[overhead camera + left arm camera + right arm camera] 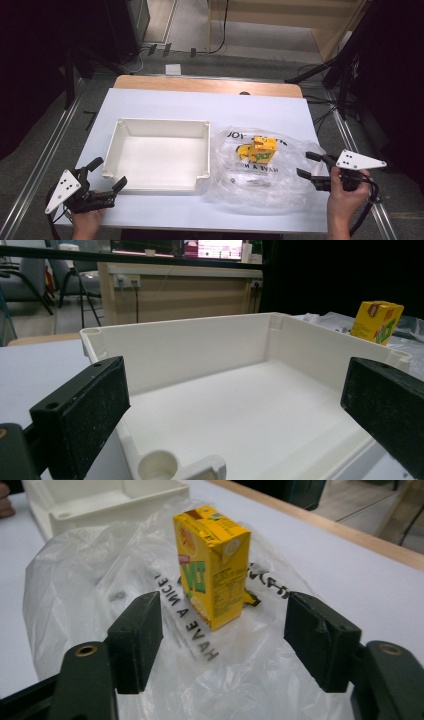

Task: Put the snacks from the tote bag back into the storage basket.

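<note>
A yellow drink carton (262, 148) (214, 565) (376, 321) stands upright on a crumpled clear plastic bag (260, 170) (100, 580) printed with black letters. An empty white plastic tray (159, 187) (215, 347) lies to the bag's left. My right gripper (309, 165) (224, 642) hovers at the bag's right edge, open, jaws apart and pointing at the carton, nothing between them. At the tray's near left corner my left gripper (106, 173) (235, 410) is open, its jaws spread wide on either side of that corner.
A white sheet covers the table (200, 102), with a wooden strip (207, 86) at the far edge. Metal rails (45, 150) run along both sides on the floor. A wooden cabinet (285, 20) stands beyond the table.
</note>
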{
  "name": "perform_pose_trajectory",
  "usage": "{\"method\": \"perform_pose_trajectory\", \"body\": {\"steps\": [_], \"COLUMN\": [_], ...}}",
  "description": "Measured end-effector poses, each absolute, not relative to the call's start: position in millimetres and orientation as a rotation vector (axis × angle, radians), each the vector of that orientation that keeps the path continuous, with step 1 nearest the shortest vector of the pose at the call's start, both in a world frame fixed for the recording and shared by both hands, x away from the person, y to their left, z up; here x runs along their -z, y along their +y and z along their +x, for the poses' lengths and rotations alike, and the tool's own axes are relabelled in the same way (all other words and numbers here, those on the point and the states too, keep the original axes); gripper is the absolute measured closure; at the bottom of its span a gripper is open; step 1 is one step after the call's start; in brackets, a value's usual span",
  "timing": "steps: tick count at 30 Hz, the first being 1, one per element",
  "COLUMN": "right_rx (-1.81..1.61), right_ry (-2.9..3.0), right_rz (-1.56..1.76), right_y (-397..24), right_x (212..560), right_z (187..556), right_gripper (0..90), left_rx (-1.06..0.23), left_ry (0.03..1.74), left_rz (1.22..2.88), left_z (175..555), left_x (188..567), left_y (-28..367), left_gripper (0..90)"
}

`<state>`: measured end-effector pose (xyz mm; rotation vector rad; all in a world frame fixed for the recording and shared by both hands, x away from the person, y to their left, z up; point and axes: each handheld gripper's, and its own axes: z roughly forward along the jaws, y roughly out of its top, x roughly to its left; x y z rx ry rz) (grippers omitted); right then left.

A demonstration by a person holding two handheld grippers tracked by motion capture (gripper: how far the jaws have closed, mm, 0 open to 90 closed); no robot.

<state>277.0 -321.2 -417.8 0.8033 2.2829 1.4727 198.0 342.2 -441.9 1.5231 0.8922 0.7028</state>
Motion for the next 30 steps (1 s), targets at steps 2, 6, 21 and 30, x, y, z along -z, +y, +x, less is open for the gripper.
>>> {"method": "perform_pose_trajectory", "body": {"steps": [2, 6, 21, 30], "right_rx": [-1.457, -1.359, -1.165, -1.025], "right_ry": [2.31, 2.415, 2.575, 2.667], "right_rz": [0.794, 0.744, 0.637, 0.578], "right_y": [-319.0, -309.1, -281.8, -262.1], "right_x": [416.6, 408.4, 384.7, 375.3], "right_z": [278.8, 287.8, 315.3, 332.3], "right_gripper": [35.5, 36.3, 30.8, 28.7], "left_rx": [-0.704, -0.704, -0.702, -0.701], "left_ry": [0.892, 0.89, 0.886, 0.885], "left_rz": [1.523, 1.522, 1.526, 1.526], "left_z": [198.0, 198.2, 198.4, 198.3], "left_x": [441.9, 441.7, 441.7, 441.8], "left_y": [342.2, 342.9, 342.0, 342.0], "left_gripper": [0.0, 0.0, 0.0, 0.0]}}
